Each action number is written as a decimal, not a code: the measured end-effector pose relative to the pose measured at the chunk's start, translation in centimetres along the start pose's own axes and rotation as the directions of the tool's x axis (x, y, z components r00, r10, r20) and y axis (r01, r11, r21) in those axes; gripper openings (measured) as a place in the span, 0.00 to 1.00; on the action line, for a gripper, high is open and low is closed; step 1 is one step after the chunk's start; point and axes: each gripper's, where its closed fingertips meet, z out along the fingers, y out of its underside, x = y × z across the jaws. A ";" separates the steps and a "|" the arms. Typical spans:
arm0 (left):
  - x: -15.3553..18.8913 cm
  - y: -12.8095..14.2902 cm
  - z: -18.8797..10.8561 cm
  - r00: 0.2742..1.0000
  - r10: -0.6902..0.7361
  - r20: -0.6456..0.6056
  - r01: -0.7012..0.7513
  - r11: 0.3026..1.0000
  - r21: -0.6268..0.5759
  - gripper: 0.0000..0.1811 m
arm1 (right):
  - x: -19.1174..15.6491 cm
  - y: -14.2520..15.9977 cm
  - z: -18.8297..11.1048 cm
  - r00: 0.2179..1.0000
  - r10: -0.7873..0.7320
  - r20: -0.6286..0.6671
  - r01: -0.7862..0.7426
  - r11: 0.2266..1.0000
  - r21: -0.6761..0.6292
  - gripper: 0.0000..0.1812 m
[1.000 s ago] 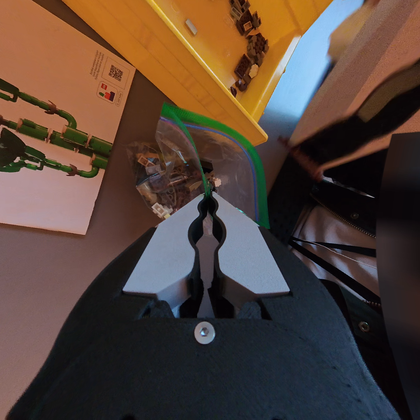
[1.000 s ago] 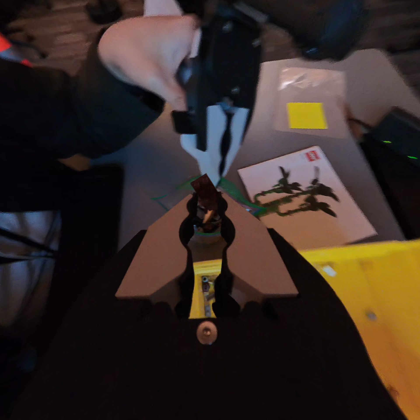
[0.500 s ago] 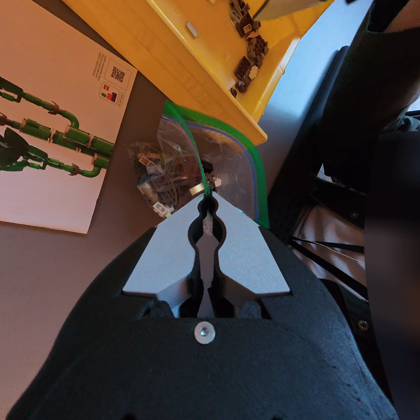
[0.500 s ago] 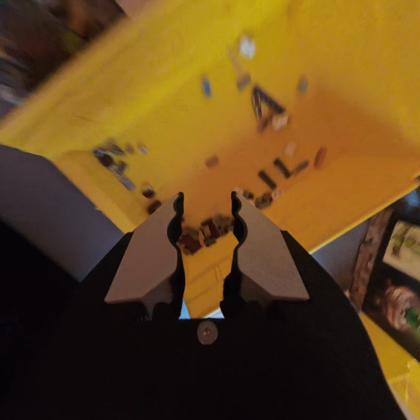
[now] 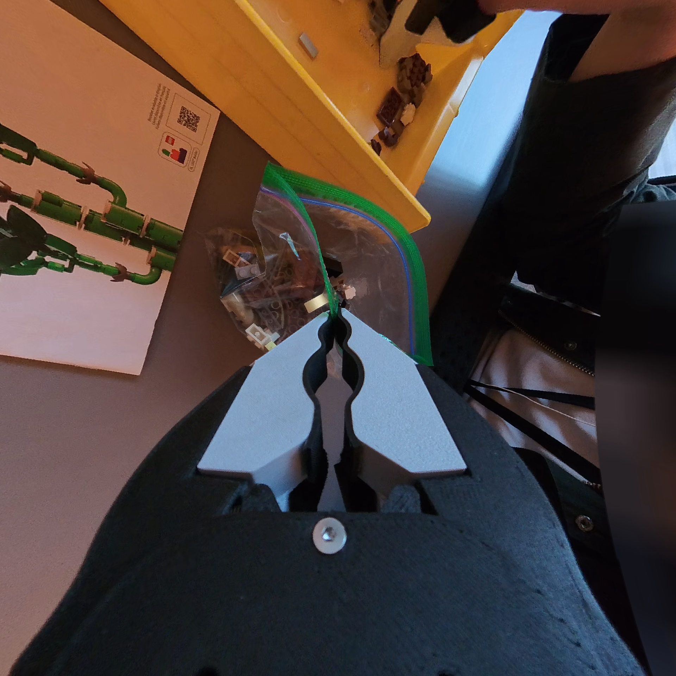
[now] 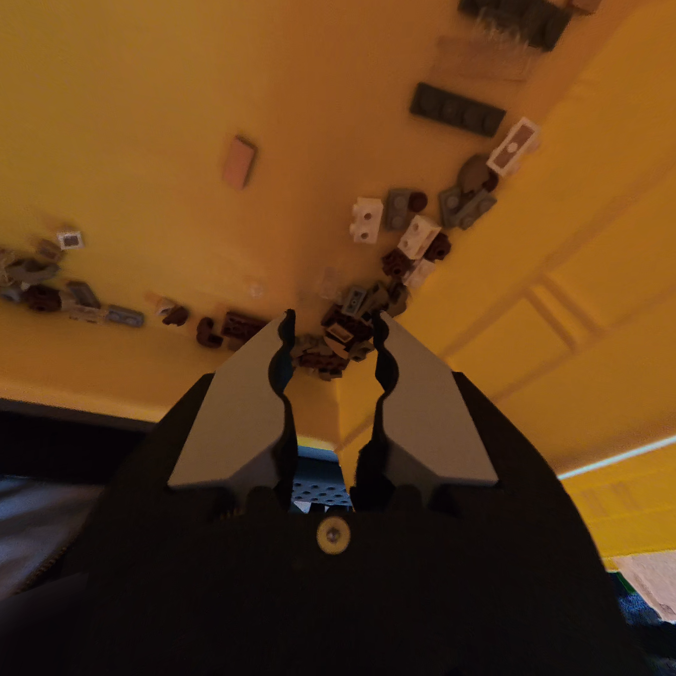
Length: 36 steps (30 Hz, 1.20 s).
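Zip bag [image 5: 369,252], clear with a green seal strip, sits on the dark bench [image 5: 73,439] just beside the yellow tray [image 5: 329,146], mouth held up and open. Left tongs [image 5: 335,322] are pinched closed on the bag's green rim at the tips. Small bricks, grey, brown and white, lie in the bag's bottom. A printed booklet [image 5: 84,205] with a green plant model on it lies flat on the bench, left of the bag in that view.

Right tongs [image 6: 333,322] are spread open, nothing between them, low over the tray [image 6: 146,91] floor, tips right at the brick pile [image 6: 329,351] packed into the tray corner. More loose bricks scattered along the wall and across the floor; a dark plate [image 6: 457,109] farther off. In the left wrist view the right tongs [image 5: 391,51] show in the tray, partly hidden.

Judgement: the pile is tight, so straddling one brick at its edge is cleaner than closing on the heap. Left grip should stay firm so the mouth stays wide.
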 end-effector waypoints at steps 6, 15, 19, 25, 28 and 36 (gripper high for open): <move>0.0 0.0 0.1 1.000 -0.002 -0.002 0.002 1.000 -0.003 0.00 | 0.0 -0.2 0.0 1.000 -0.025 -0.012 0.025 1.000 -0.002 0.22; 0.0 0.1 0.1 1.000 0.000 0.000 0.000 1.000 -0.005 0.00 | -0.8 -0.5 -0.9 0.995 -0.040 0.089 0.034 0.997 0.067 0.19; 0.0 0.1 0.1 1.000 0.000 -0.001 0.000 1.000 -0.007 0.00 | -0.6 -0.4 -0.3 0.995 -0.059 0.076 0.057 0.998 0.031 0.19; 0.0 0.1 0.1 1.000 0.000 0.000 0.000 1.000 -0.007 0.00 | 0.7 -1.1 -1.9 1.000 0.029 -0.001 -0.029 0.993 0.113 0.20; 0.0 0.1 0.2 1.000 0.002 -0.001 -0.002 1.000 -0.011 0.00 | 0.8 -1.0 -1.4 0.998 0.057 -0.014 -0.056 0.994 0.090 0.25; 0.0 0.1 0.2 1.000 0.000 -0.002 0.000 1.000 -0.012 0.00 | -2.6 -1.1 -0.6 0.986 -0.008 0.165 -0.001 0.998 0.057 0.28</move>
